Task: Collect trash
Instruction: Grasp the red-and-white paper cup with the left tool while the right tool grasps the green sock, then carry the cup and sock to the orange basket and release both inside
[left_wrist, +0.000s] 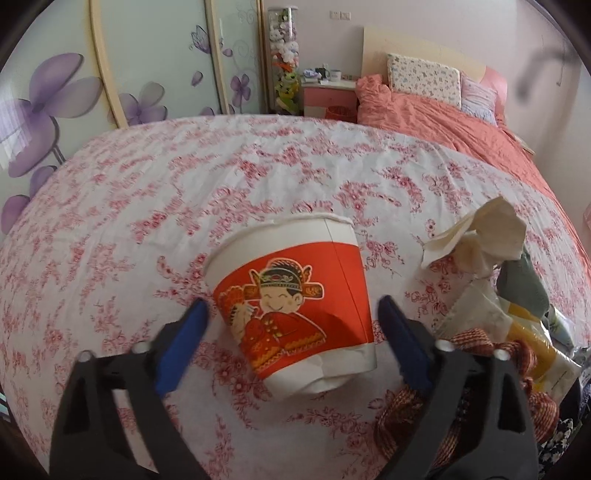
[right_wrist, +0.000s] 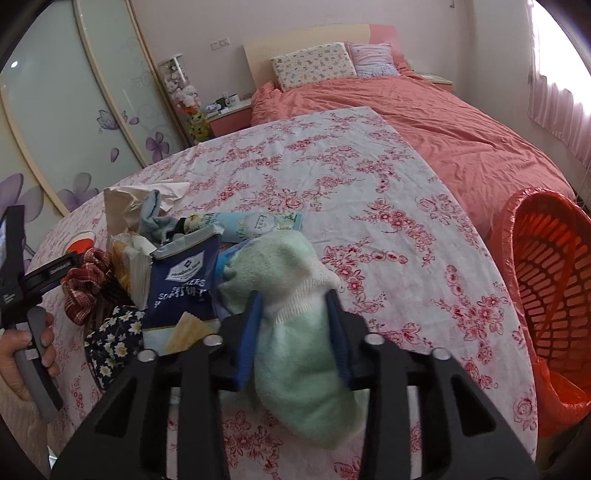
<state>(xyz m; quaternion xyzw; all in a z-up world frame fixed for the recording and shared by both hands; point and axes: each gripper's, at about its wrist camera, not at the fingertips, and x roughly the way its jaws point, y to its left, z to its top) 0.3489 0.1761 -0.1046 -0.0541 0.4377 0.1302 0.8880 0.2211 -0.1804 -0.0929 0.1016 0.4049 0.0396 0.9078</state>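
Note:
A crushed red and white paper cup (left_wrist: 295, 299) with a cartoon groom lies on its side on the floral cloth. My left gripper (left_wrist: 293, 308) is open, its blue fingers on either side of the cup's lower half, not touching it. A crumpled tissue (left_wrist: 480, 236) lies to its right. My right gripper (right_wrist: 293, 299) is shut on a pale green sock (right_wrist: 295, 332) and holds it above the cloth. A dark blue snack bag (right_wrist: 184, 277), a light blue packet (right_wrist: 258, 221) and tissue (right_wrist: 140, 199) sit in a pile to the left.
An orange basket (right_wrist: 546, 288) lined with a red bag stands at the table's right edge. A red scrunchie (right_wrist: 85, 288), a floral cloth item (right_wrist: 114, 339) and a blue sock (right_wrist: 155, 218) lie in the pile. A bed (right_wrist: 424, 122) stands behind.

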